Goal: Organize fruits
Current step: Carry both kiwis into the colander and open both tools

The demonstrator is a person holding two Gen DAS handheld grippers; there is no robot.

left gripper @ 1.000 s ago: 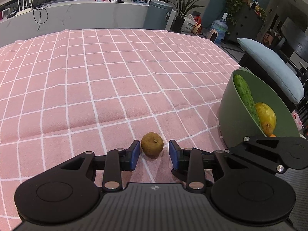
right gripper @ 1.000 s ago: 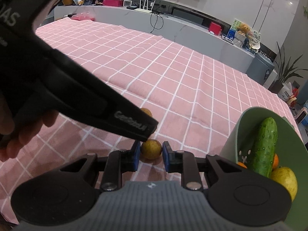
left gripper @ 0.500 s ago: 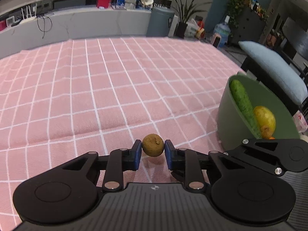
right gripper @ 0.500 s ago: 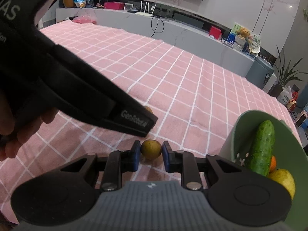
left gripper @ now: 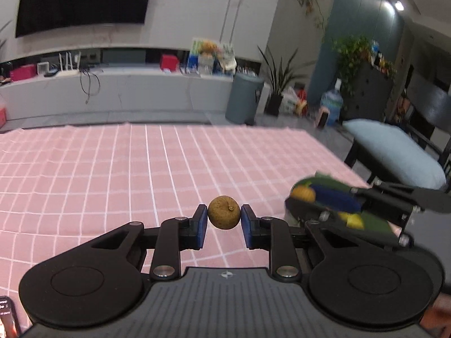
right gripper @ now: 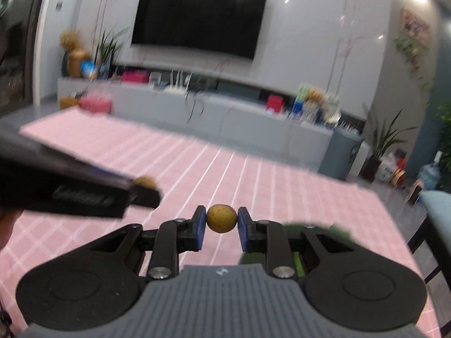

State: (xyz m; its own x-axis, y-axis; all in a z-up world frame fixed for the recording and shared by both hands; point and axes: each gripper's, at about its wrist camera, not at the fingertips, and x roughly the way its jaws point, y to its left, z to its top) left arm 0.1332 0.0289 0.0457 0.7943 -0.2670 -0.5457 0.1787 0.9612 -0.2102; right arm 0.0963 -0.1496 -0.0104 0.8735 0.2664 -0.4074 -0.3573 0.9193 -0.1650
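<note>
My left gripper (left gripper: 224,219) is shut on a small round brown fruit (left gripper: 224,212) and holds it above the pink checked tablecloth (left gripper: 112,169). My right gripper (right gripper: 220,224) is shut on a second small yellow-brown fruit (right gripper: 221,218), also lifted off the cloth. In the left wrist view the right gripper (left gripper: 332,197) appears blurred at right, in front of the green bowl (left gripper: 375,222) that holds an orange fruit (left gripper: 303,193). In the right wrist view the left gripper (right gripper: 141,190) reaches in from the left with its fruit (right gripper: 143,181). Green of the bowl (right gripper: 335,229) shows behind my right fingers.
A chair with a light blue cushion (left gripper: 394,152) stands off the table's right edge. A grey cabinet (right gripper: 197,115) with boxes and a wall screen (right gripper: 197,18) lie beyond the far edge. A hand (right gripper: 5,225) shows at the left.
Both grippers have risen from the cloth with their fruits and tilted up, so the room now fills the upper views. The left jaws closed on the fruit during the earlier frames.
</note>
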